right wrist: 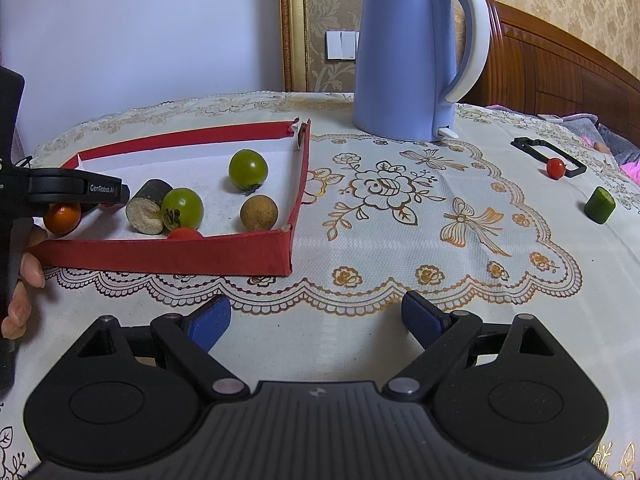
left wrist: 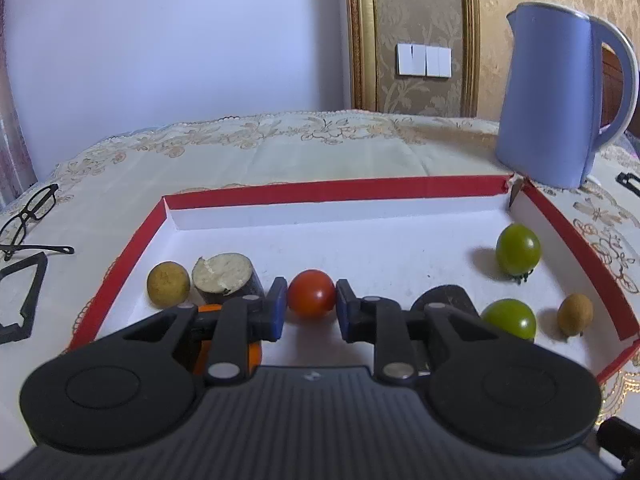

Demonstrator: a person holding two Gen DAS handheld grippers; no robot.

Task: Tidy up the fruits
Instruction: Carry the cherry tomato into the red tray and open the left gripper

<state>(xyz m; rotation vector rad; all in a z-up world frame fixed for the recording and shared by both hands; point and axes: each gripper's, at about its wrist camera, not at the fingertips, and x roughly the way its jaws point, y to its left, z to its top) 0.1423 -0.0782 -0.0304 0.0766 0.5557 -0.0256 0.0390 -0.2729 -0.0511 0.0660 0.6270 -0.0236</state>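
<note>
red tomato [left wrist: 311, 293] between left gripper [left wrist: 311, 308] pads

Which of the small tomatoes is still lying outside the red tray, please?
The red cherry tomato beside the black frame, far right; the others sit inside the tray.

The tablecloth [right wrist: 400, 216] looks like matt woven cloth with gold-printed flowers. The tray [left wrist: 336, 192] seems to be cardboard, red outside, chalky white within. The tomatoes gleam: a glossy red tomato [left wrist: 311, 293], smooth green ones [left wrist: 517, 249]. The kettle [right wrist: 404, 52] is smooth blue plastic. The left tool [left wrist: 311, 309] is matt black plastic with blue pads [left wrist: 347, 312].
</note>
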